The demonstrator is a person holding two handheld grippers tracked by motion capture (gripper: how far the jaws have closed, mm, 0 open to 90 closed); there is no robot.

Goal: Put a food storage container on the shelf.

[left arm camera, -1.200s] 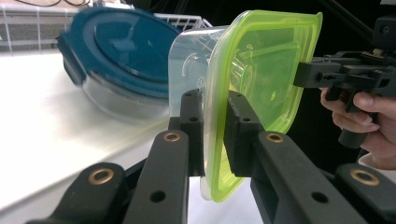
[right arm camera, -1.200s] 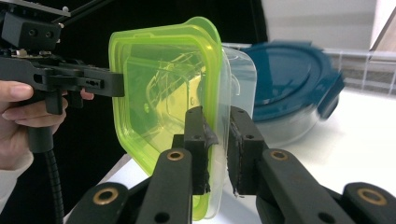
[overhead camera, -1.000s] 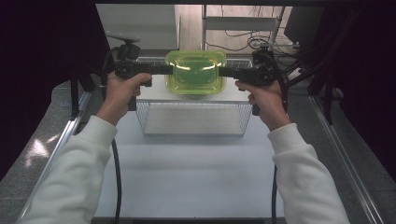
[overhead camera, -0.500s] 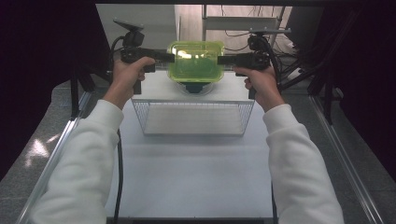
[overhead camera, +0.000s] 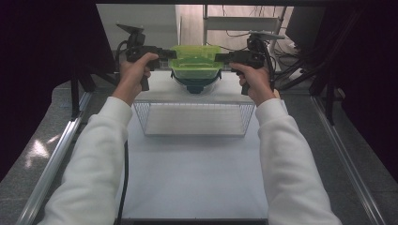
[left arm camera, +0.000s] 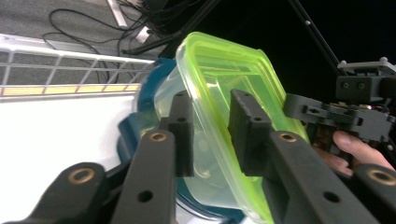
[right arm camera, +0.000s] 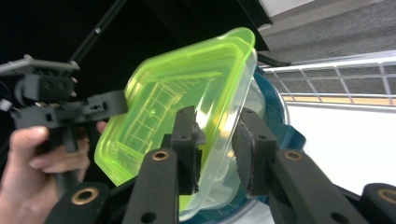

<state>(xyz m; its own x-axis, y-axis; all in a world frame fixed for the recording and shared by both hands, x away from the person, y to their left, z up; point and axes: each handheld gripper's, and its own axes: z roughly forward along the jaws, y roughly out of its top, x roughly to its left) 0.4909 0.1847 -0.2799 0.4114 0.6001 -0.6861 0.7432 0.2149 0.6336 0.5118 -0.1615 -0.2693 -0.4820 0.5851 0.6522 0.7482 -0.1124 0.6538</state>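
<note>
A clear tub with a yellow-green lid point(overhead camera: 195, 58) rests on a dark teal bowl point(overhead camera: 195, 85) at the far side of the white table. My left gripper point(overhead camera: 171, 54) is at the tub's left end and my right gripper point(overhead camera: 220, 57) at its right end. In the left gripper view, the lid's rim point(left arm camera: 210, 93) runs between the jaws of my left gripper point(left arm camera: 212, 135), with gaps beside the pads. The right gripper view has the rim point(right arm camera: 187, 84) between the jaws of my right gripper point(right arm camera: 217, 149) the same way. Both pairs of jaws have just been opening.
A wire basket point(overhead camera: 195, 117) stands on the table just in front of the bowl, between the person's wrists. Metal rails point(overhead camera: 61, 154) run along both table sides. Cables and a frame lie beyond the far edge.
Both hands carried the tub away from the person, past the wire basket, and lowered it onto the teal bowl at the far side.
</note>
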